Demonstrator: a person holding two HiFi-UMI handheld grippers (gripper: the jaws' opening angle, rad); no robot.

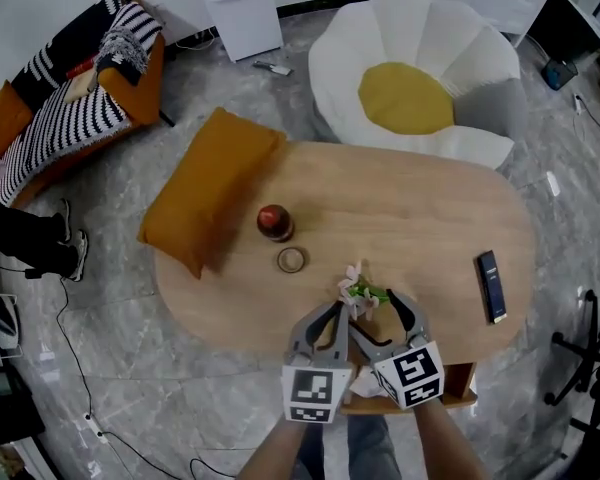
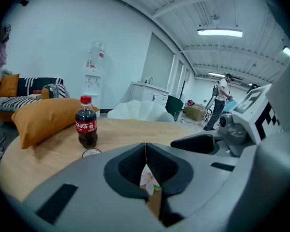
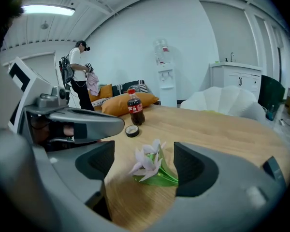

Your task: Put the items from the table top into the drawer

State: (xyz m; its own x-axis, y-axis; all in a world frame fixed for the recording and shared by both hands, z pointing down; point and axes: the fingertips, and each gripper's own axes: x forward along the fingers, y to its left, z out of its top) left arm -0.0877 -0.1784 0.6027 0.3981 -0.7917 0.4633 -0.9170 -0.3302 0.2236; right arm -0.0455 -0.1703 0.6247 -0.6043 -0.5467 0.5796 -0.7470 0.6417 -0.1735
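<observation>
A small artificial flower (image 1: 358,290) with pale petals and green leaves lies on the wooden table (image 1: 420,218) near its front edge. My right gripper (image 1: 373,313) is open, its jaws standing on either side of the flower (image 3: 150,166) without touching it. My left gripper (image 1: 337,313) is just left of it with its jaws shut tip to tip on nothing (image 2: 145,149); the flower (image 2: 148,180) shows through the gap behind them. A cola bottle (image 1: 272,222), a tape roll (image 1: 291,260) and a black remote (image 1: 491,286) also sit on the table.
An orange pillow (image 1: 210,188) lies over the table's left end. A wooden drawer (image 1: 462,386) shows under the near edge, mostly hidden by my grippers. A white flower-shaped seat (image 1: 410,78) stands beyond the table. A person (image 3: 79,74) stands far off.
</observation>
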